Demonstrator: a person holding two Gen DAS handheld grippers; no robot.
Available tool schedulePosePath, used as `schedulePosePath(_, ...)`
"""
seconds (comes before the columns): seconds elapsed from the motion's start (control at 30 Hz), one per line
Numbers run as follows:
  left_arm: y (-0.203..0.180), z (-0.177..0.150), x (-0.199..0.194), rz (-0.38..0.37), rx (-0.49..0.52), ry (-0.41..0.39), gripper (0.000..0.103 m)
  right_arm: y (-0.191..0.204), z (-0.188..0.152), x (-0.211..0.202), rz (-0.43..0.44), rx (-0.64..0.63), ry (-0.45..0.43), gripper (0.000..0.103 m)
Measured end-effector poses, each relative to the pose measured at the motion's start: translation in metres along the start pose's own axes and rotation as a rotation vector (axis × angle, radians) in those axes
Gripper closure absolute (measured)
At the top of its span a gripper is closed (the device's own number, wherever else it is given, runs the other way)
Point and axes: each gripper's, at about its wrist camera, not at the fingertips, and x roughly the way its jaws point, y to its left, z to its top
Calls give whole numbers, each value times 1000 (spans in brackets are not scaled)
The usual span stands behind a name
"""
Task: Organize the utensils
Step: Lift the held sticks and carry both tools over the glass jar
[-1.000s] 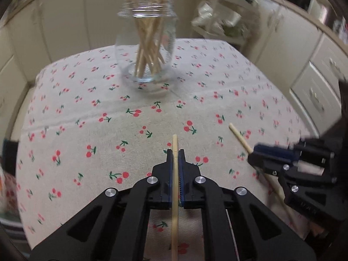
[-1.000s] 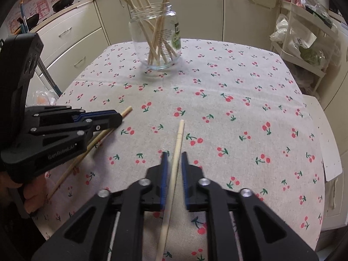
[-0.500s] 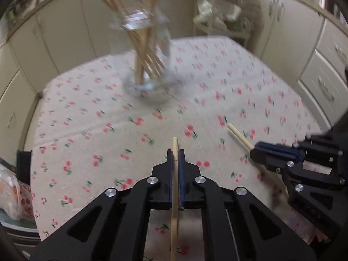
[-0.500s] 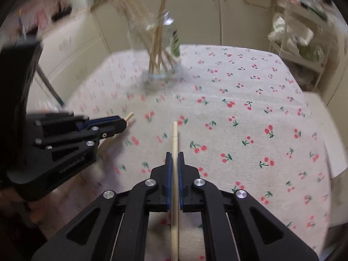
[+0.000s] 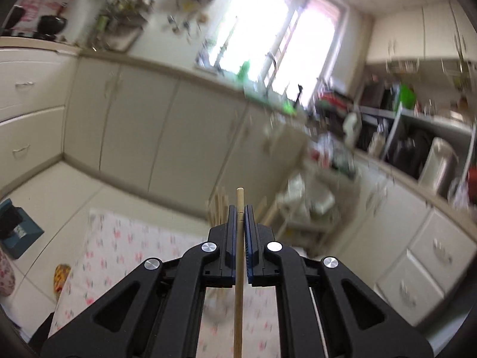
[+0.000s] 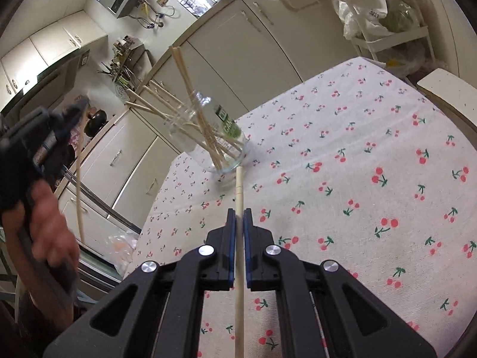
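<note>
**Both grippers clamped on a chopstick**

Your left gripper (image 5: 239,212) pinches a wooden chopstick (image 5: 238,268) tight, raised clear of the cherry-print tablecloth (image 5: 119,247). Your right gripper (image 6: 237,216) clamps another chopstick (image 6: 239,256), its tip pointing at the base of the glass jar (image 6: 208,137) of chopsticks standing on the cloth.

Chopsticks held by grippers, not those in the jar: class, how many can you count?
2. One chopstick is clamped in the left gripper; another chopstick is clamped in the right gripper, pointing toward the jar.
</note>
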Motion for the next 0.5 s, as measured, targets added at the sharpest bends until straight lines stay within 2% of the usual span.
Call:
schedulePosePath(0.1, 1, 13, 8, 25, -45, -85, 98, 0, 0, -1, 14, 0, -6, 97)
schedulePosePath(0.3, 8, 33, 32, 53, -171, -200, 98, -4, -1, -4, 45, 9, -13, 97)
schedulePosePath(0.5, 3, 39, 53, 73, -197, -294, 98, -5, -1, -6, 73, 13, -21, 97)
